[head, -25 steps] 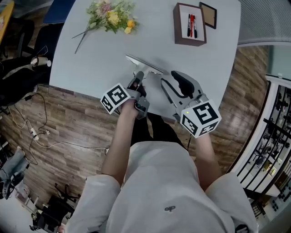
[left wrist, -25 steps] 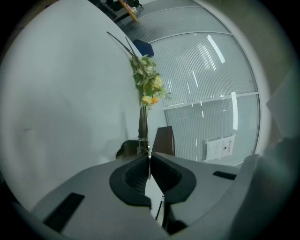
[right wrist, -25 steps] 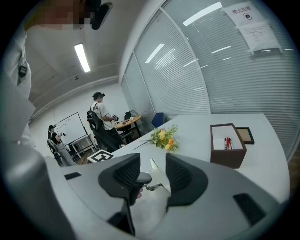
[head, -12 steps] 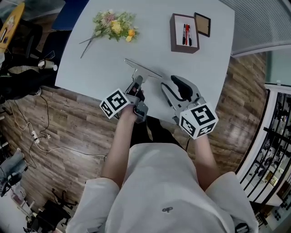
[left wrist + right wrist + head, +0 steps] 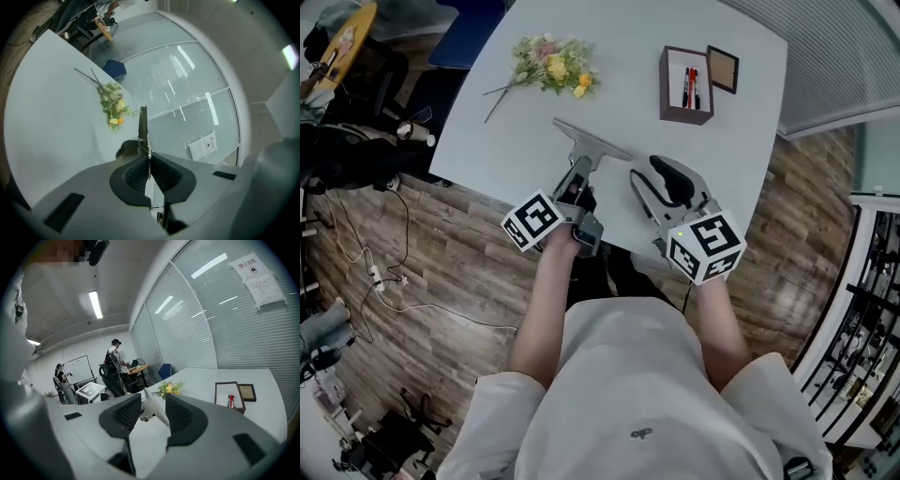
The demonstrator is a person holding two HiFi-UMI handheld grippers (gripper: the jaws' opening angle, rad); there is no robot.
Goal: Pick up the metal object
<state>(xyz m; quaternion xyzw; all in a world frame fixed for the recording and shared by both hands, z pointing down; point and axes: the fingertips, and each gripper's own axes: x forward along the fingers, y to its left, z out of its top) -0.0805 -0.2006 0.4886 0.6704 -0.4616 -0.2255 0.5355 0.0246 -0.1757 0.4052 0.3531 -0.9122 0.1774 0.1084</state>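
**Operator:** Reading the table [image 5: 506,141] from left to right, where do we find the task's thing?

**Checker:** At the far left we have the bunch of flowers [image 5: 551,67], well apart from the work. Next comes the left gripper [image 5: 148,165]; its jaws are clenched on the metal object [image 5: 592,142]. The object is a T-shaped tool; a narrow handle runs forward from the jaws to a long thin crossbar. It stands over the near part of the table; we judge it clear of the surface, though no view settles that.

**Operator:** What is the state of the other claw?

**Checker:** To the right of the tool, the right gripper [image 5: 153,405] has its jaws released and wide apart; they have just been closing a little; nothing is pressed between them. We see the crossbar through the gap, beyond the tips. Further right, at the far side, stands the box [image 5: 682,118] with pens [image 5: 691,86]; a small frame [image 5: 723,70] lies just beside it.

**Operator:** How do we expect the object to handle?

**Checker:** We judge it stiff, thin and smooth; it is probably light. The crossbar puts weight ahead of the grip, so the tool may pivot between the jaws; bare metal may also slip. We take hold on the handle, jaws on its broad faces, close to the crossbar; the bar's thin edge offers poor seating.
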